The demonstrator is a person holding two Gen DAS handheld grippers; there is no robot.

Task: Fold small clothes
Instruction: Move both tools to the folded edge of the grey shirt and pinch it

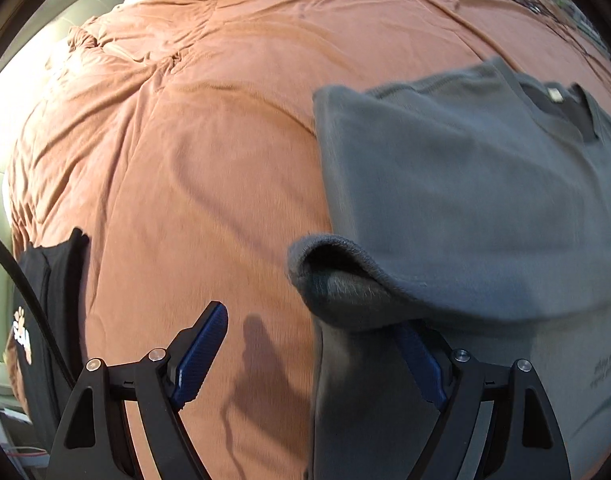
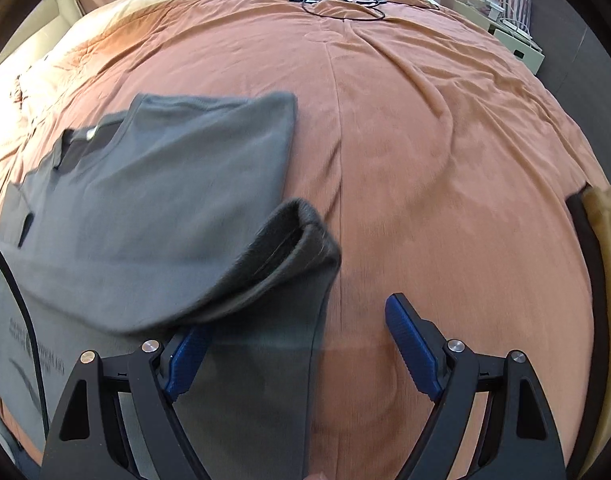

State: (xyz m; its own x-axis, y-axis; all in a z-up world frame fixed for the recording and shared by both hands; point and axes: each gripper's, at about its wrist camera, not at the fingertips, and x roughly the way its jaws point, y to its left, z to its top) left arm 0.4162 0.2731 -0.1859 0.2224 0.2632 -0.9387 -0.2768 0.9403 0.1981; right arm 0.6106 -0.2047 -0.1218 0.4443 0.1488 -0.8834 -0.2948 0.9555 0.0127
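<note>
Two grippers are in view, one per wrist camera, each with two blue-padded fingers spread wide. One grey shirt (image 1: 445,184) lies on one bed covered by a rust-orange bedspread (image 1: 185,160); this shirt serves as the landmark.

Left gripper (image 1: 317,352): jaws apart, nothing clamped. Its left finger (image 1: 201,352) stands clear over the bedspread, off the shirt's left edge; its right finger is partly hidden under the shirt's rolled lower fold.

Right gripper (image 2: 301,344): jaws apart, nothing clamped. Its right finger (image 2: 413,348) stands over bare bedspread to the right of the shirt (image 2: 165,192); its left finger sits under the shirt's raised fold.

Shirt condition: plain grey knit, collar with one pale label at the far end, sides folded inward, near hem curled up into a loose roll, small dark print near the bottom.

One black garment (image 1: 53,320) with a printed logo lies left of the shirt. One tangle of black cable (image 2: 341,0) lies beyond the shirt.
</note>
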